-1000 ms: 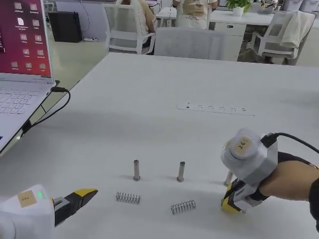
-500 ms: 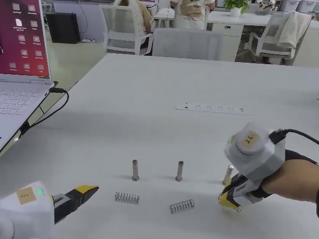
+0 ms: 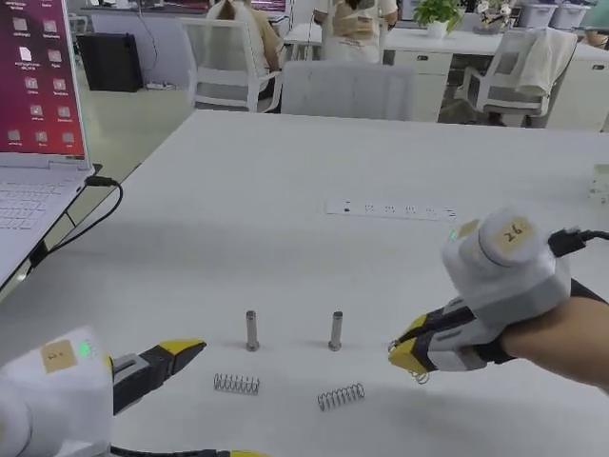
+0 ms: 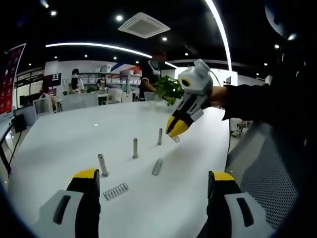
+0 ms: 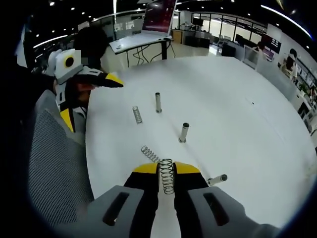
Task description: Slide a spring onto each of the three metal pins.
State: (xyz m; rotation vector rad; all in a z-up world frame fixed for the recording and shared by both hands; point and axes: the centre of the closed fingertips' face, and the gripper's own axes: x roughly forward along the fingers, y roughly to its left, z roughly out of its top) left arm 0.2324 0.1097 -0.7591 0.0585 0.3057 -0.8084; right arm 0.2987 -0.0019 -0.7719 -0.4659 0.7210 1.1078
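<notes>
Smooth white table (image 3: 285, 190): right gripper (image 5: 167, 168) tight around coiled spring (image 5: 167, 184), left gripper (image 4: 154, 175) agape.

Open-plan office, long white desks (image 3: 285, 181), swivel chairs (image 3: 230, 59), open laptop (image 3: 30, 143), potted plant (image 3: 438, 11), ceiling strip lights (image 4: 99, 45)

The head view looks from above the near edge of the white table (image 3: 285, 190), forward and down, with the laptop (image 3: 29, 143) at its left and the office chairs (image 3: 233, 67) far behind. The left gripper view sits low, close to the tabletop, and faces across it toward the right gripper (image 4: 176, 133), which shows in its upper right part. The right gripper view is higher and tilted down. It faces the opposite way, toward the left gripper (image 5: 116, 82), with the laptop far beyond. All three views share the metal pins (image 4: 134, 148) and the loose springs (image 4: 115, 191) beside them, which the two gripper views see from opposite sides.
</notes>
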